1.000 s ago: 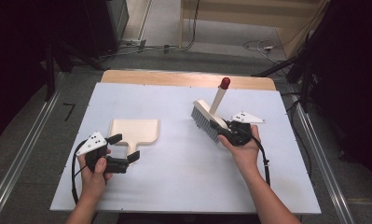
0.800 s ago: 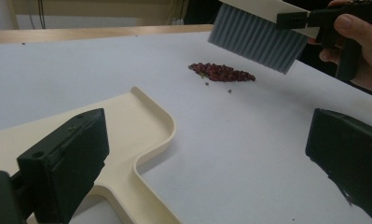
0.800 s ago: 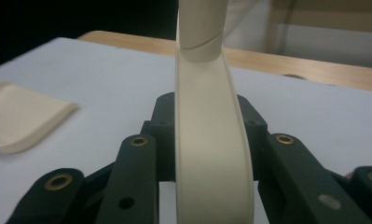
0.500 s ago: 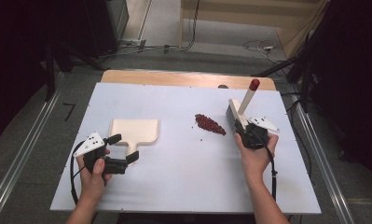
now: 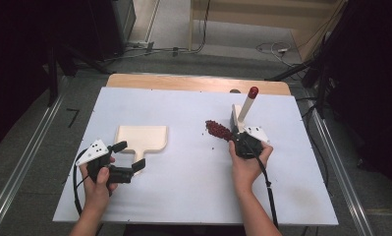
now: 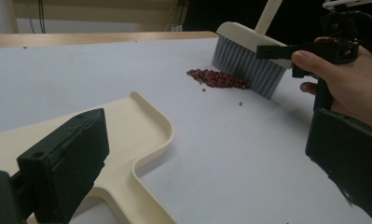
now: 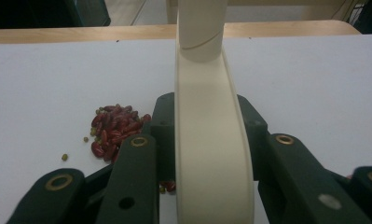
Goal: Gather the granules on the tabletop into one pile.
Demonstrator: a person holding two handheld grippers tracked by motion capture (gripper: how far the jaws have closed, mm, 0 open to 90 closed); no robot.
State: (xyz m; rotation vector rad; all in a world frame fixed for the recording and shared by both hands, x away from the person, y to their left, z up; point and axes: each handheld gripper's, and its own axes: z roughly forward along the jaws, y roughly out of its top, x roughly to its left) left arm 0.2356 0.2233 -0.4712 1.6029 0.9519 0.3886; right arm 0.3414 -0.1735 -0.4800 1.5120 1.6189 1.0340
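So the right gripper (image 5: 238, 140) has its fingers clamped on the head of a cream hand brush (image 7: 210, 135) — the brush stands with its bristles down on the white tabletop (image 5: 183, 196) and its red-tipped handle (image 5: 252, 92) leaning up and away from the person. Right against the bristles sits a little heap of red beans (image 5: 218, 130), with a few stray ones just beside it. From the left gripper view you can see the beans lying along the foot of the grey bristles (image 6: 249, 70).

Over on the left, the left gripper (image 5: 132, 157) has its fingers apart on either side of the handle of a cream dustpan (image 5: 142, 137) — not squeezing it. The dustpan lies flat, well apart from the beans, open edge away from the person.
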